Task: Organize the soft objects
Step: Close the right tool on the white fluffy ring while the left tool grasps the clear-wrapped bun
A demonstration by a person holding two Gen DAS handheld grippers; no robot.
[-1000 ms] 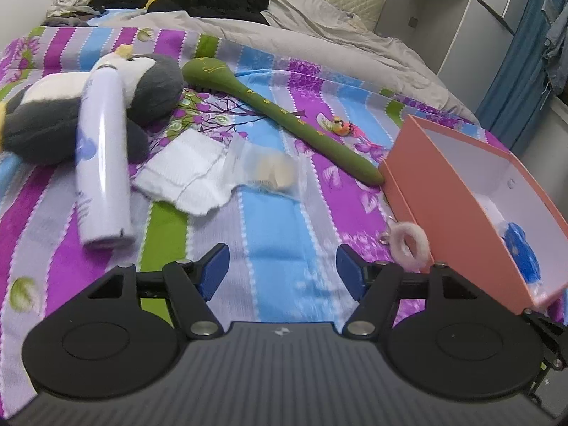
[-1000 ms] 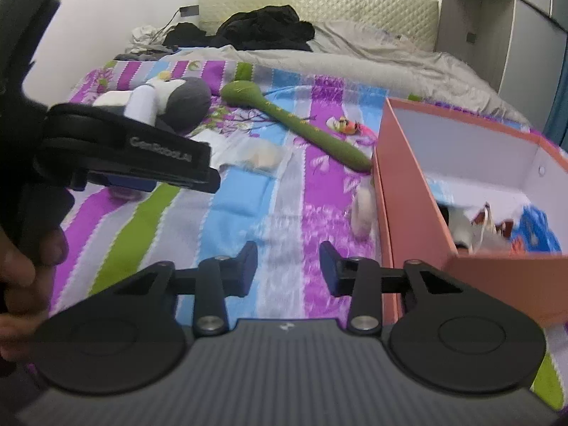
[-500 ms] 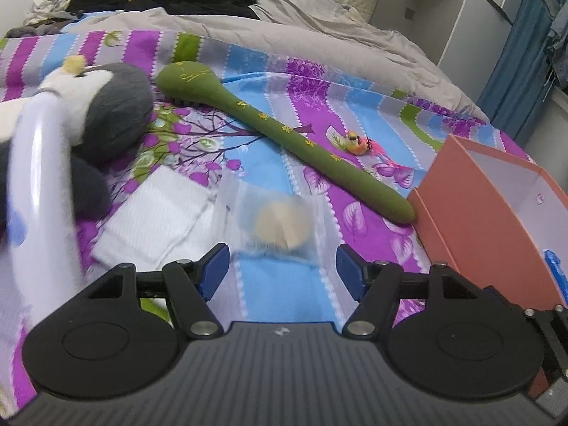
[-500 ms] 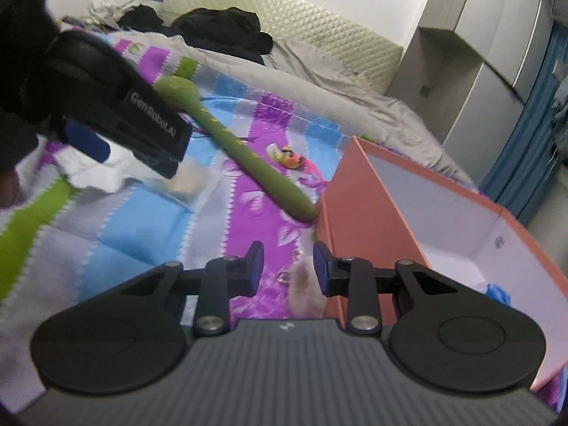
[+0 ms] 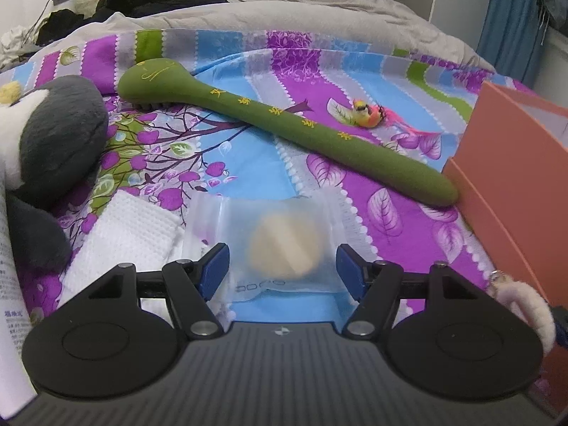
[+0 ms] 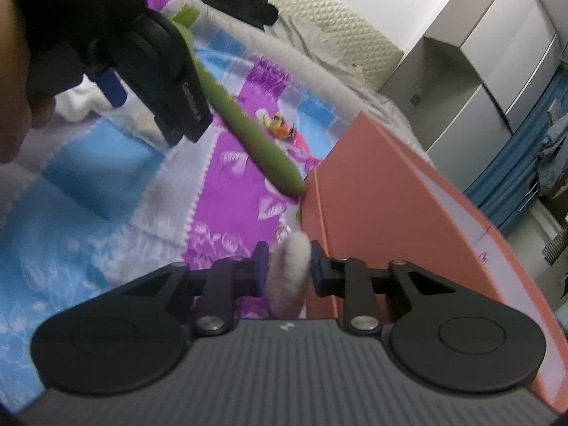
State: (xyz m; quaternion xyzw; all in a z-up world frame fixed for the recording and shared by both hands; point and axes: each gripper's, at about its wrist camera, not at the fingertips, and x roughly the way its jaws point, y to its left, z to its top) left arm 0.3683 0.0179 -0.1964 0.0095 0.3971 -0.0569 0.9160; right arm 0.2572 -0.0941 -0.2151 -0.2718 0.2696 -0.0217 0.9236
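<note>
A clear packet (image 5: pixel 284 245) with a round beige pad inside lies on the striped bedspread (image 5: pixel 390 248), between the fingers of my left gripper (image 5: pixel 281 271), which is open; its blue pads stand clear of the packet's sides. A white fluffy ring (image 6: pixel 289 273) stands against the orange box (image 6: pixel 383 198). My right gripper (image 6: pixel 289 268) straddles it, jaws closing, and the fluff fills the gap between the pads. The same fluffy ring (image 5: pixel 525 305) shows at the lower right of the left wrist view. A hand holds the left gripper (image 6: pixel 152 106) at the upper left of the right wrist view.
A long green stick (image 5: pixel 284 117) lies diagonally across the bed, its tip near the box (image 5: pixel 511 163). A grey and white plush toy (image 5: pixel 53 142), a white cloth (image 5: pixel 127 238) and a white tube (image 5: pixel 9 301) lie left. A small bird figure (image 5: pixel 365 113) lies beyond the stick.
The left gripper moved forward and down until the packet lay between its fingers. The right gripper dropped and rolled beside the box, and its jaws narrowed around the fluffy ring.
</note>
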